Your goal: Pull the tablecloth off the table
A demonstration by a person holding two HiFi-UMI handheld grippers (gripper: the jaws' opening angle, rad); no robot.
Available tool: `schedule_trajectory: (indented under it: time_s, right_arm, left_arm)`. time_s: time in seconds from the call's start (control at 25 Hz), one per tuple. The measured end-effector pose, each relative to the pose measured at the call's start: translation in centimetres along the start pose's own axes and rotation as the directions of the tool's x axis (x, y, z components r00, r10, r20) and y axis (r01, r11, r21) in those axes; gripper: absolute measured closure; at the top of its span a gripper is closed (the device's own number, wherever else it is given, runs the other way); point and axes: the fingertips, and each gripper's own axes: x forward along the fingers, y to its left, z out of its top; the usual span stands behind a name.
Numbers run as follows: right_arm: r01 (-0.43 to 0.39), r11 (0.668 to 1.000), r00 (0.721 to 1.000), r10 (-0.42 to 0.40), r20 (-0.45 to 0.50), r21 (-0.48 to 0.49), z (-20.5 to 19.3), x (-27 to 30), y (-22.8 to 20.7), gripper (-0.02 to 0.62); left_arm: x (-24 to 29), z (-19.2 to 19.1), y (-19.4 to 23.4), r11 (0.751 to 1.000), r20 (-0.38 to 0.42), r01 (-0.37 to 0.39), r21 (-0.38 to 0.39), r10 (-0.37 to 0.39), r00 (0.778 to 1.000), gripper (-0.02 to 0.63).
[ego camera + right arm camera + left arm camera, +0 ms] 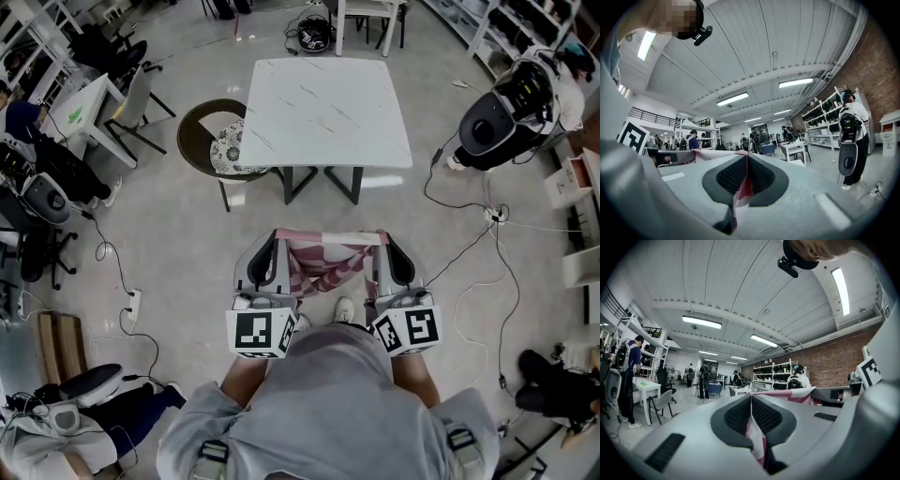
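Observation:
A pink and white checked tablecloth (324,260) hangs slack between my two grippers, off the bare white table (323,112) that stands farther ahead. My left gripper (275,238) is shut on the cloth's left corner, and in the left gripper view a strip of tablecloth (754,434) is pinched between the dark pads (736,416). My right gripper (384,240) is shut on the right corner; the tablecloth (741,187) shows between its pads (759,178) too. Both grippers are held close in front of my body, tilted upward.
A round dark chair (216,141) with a patterned cushion stands at the table's left. A robot base (502,112) is at the right, cables (487,234) run over the floor. Desks and chairs (84,112) line the left. People stand in the room's background (851,136).

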Motion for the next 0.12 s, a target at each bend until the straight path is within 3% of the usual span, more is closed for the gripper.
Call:
schedule_trajectory:
  time_s: [0.12]
  right_arm:
    - [0.000, 1.000, 1.000, 0.000, -0.001, -0.001, -0.24, -0.06, 0.14, 0.588]
  left_arm:
    - [-0.13, -0.03, 0.07, 1.000, -0.002, 0.002, 0.001, -0.002, 1.000, 0.599]
